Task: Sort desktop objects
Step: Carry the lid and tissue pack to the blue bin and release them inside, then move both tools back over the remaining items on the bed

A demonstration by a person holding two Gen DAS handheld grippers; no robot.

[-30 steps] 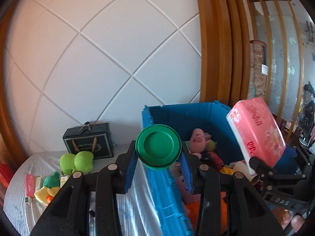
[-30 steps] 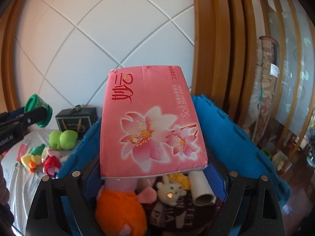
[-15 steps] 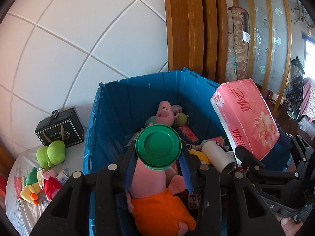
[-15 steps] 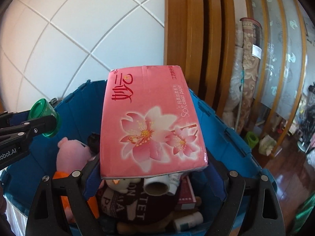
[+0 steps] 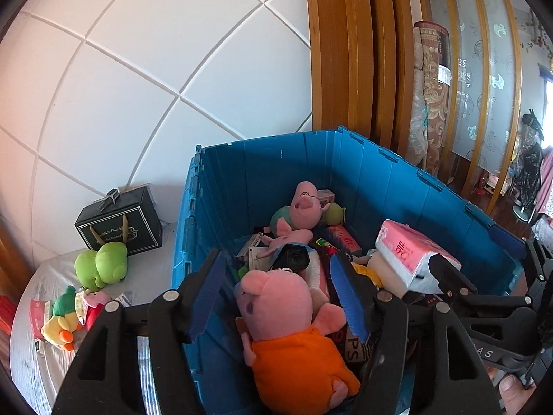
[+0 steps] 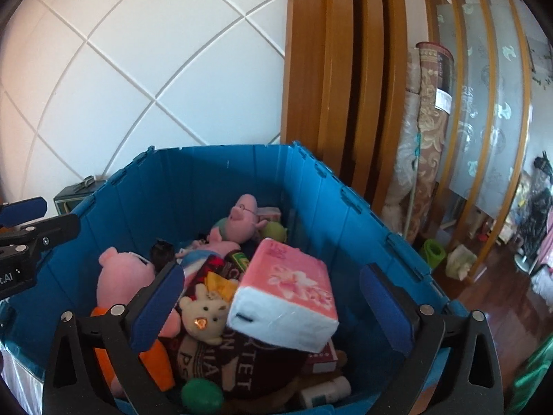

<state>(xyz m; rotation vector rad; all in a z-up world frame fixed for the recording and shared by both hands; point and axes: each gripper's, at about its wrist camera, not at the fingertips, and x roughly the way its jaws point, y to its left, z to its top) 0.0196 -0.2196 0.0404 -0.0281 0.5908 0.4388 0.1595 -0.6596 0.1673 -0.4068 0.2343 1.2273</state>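
Your blue plastic crate [image 5: 397,186] already holds most plush toys, plus the pink tissue pack [image 6: 287,287] and green round lid [image 6: 202,396]. On the table [image 5: 31,363]: black gift box [image 5: 121,221], green plush [image 5: 102,268], small toys. Left gripper [image 5: 276,294] and right gripper [image 6: 273,307]: jaws just opened, apart, empty.

Bright daylight, sharp focus (fisheye-bent edges, vignetted).

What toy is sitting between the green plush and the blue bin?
None: in the left wrist view, only bare white cloth lies between the green plush and the blue bin.
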